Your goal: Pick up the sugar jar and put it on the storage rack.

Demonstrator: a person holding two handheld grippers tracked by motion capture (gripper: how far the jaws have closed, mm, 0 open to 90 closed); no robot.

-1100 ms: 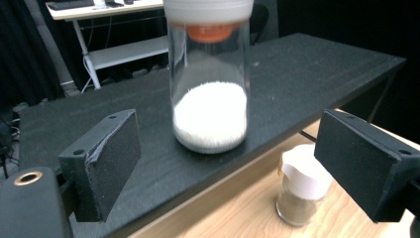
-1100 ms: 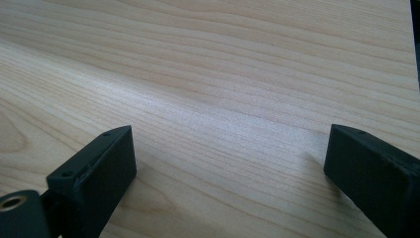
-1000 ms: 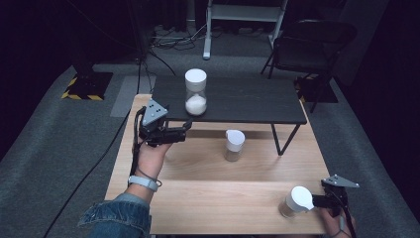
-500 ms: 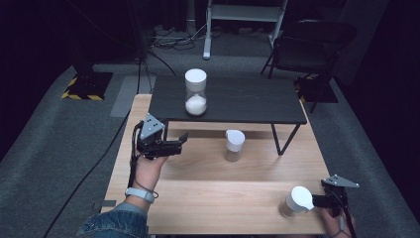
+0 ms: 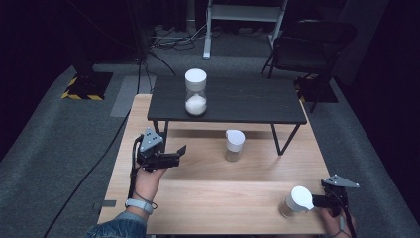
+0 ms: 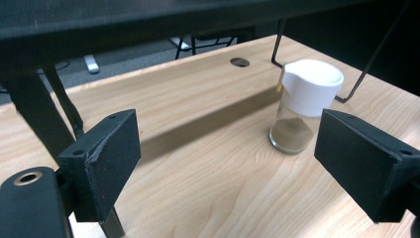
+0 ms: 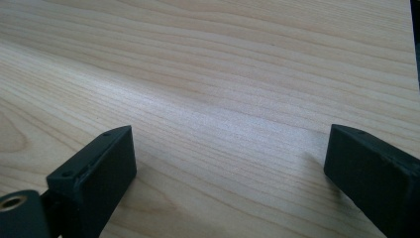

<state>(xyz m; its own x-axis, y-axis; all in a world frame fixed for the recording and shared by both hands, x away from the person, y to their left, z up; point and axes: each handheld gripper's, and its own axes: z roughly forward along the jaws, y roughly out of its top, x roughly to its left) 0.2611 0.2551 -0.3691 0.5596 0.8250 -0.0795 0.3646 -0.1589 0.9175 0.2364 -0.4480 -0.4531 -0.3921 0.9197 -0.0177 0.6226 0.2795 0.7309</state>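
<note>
Starting at the left, our left gripper (image 5: pixel 179 151) has its jaws wide and empty, aimed at the middle jar (image 6: pixel 305 106), which stands upright ahead of the fingers, apart from them. We judge it light, rigid, slick glass; grip the body below the white cap. Our right gripper (image 5: pixel 317 201) is spread wide too, a second jar (image 5: pixel 295 202) just ahead.

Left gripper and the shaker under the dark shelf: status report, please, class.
Left gripper open, aimed at middle shaker, not touching. Right gripper open over bare wood. Shaker upright, white lid on. Shelf leg close beside left jaw.
</note>
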